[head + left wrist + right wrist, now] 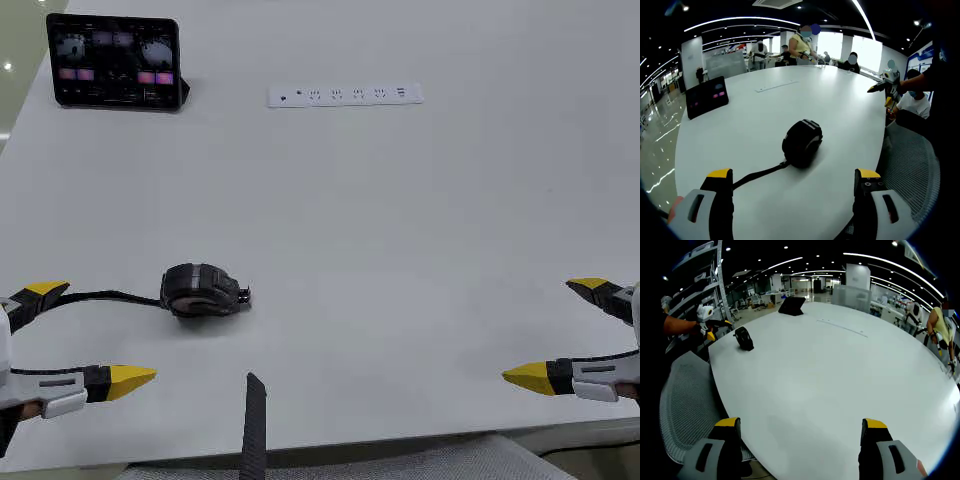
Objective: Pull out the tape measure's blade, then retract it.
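At near edge of the white bench, left tongs hover w/ jaws wide apart, gripping nothing. Right tongs sit well apart on the opposite side, jaws likewise spread and empty. Mesh chair sits just under the bench edge in right gripper view. Just ahead of the left tongs, roughly btw the jaw lines in left gripper view, the black tape measure lies on the bench, blade all inside the case. Its hook end faces away from the left tongs. A black strap runs from the case back to just beside one jaw; whether it touches can't be told. From the right tongs the tape measure shows far across the bench. Farther out, a white power strip lies flat mid-bench. A dark tablet stands propped toward the far corner, screen lit. Beyond the bench, several people in bkgd.
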`<state>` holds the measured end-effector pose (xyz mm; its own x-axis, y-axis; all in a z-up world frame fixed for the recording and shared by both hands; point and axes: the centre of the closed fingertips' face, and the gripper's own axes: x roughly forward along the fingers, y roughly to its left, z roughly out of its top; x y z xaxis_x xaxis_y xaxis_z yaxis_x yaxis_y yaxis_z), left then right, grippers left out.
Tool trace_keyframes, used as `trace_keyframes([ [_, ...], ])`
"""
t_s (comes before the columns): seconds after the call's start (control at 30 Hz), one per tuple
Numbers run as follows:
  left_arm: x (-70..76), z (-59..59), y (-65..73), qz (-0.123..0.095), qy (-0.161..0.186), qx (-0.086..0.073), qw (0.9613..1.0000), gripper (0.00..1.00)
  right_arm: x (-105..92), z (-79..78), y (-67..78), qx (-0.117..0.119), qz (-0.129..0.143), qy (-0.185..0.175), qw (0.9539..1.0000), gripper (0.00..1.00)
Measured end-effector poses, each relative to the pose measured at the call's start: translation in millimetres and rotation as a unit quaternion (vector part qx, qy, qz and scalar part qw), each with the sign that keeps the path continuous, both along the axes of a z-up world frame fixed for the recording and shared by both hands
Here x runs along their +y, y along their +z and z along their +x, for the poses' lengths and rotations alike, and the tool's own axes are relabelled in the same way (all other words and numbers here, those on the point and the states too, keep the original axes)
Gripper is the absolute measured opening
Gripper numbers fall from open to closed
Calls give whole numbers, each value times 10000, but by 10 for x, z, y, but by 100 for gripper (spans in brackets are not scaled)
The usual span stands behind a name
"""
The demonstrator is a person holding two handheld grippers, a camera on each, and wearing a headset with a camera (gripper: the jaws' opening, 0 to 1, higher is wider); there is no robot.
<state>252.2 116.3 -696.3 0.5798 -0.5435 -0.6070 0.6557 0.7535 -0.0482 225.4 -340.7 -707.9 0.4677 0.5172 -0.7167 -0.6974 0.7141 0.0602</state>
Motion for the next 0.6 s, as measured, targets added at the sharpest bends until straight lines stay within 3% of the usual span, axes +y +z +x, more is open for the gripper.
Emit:
trace_keyframes([
  [0.6,-29,-7,58,54,-49,-2,10000,99,23,52,9,22,31,141,9999,99],
])
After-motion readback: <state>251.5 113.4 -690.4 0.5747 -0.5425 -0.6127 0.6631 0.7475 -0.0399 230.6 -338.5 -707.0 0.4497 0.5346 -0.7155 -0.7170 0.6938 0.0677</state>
